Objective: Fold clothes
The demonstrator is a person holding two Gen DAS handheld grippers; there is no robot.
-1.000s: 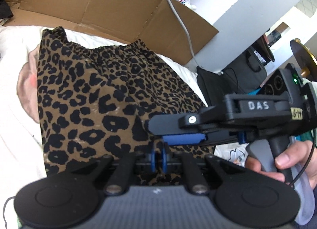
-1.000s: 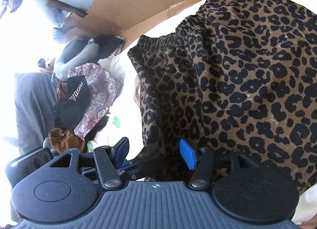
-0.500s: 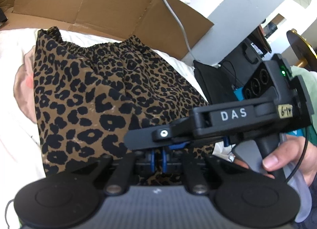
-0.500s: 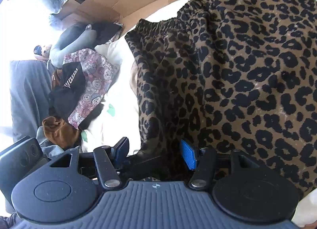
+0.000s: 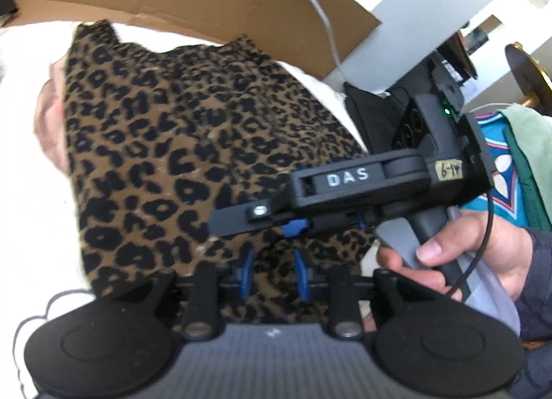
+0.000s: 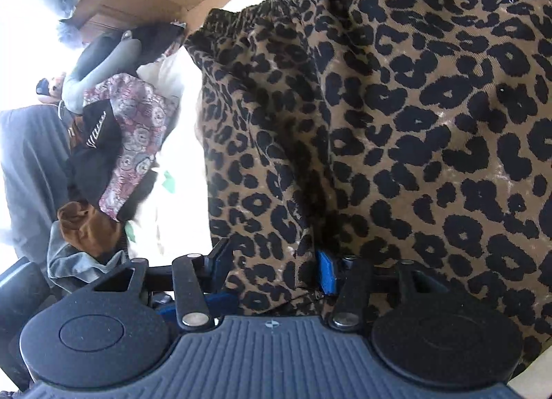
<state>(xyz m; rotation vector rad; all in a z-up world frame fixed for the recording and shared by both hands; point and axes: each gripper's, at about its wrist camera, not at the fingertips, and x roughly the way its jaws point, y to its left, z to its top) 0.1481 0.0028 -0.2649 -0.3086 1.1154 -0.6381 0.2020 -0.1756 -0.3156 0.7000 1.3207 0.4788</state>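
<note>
while leopard skirt (image 6: 396, 116) lies flat, left gripper (image 5: 272, 273) parted, right gripper (image 6: 272, 268) wide, cloth between.

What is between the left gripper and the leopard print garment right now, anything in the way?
Nothing visible. The left gripper sits right at the near hem of the leopard print garment, its jaws parted with cloth showing between them. The right gripper crosses just above it from the right, close but not blocking the cloth.
</note>
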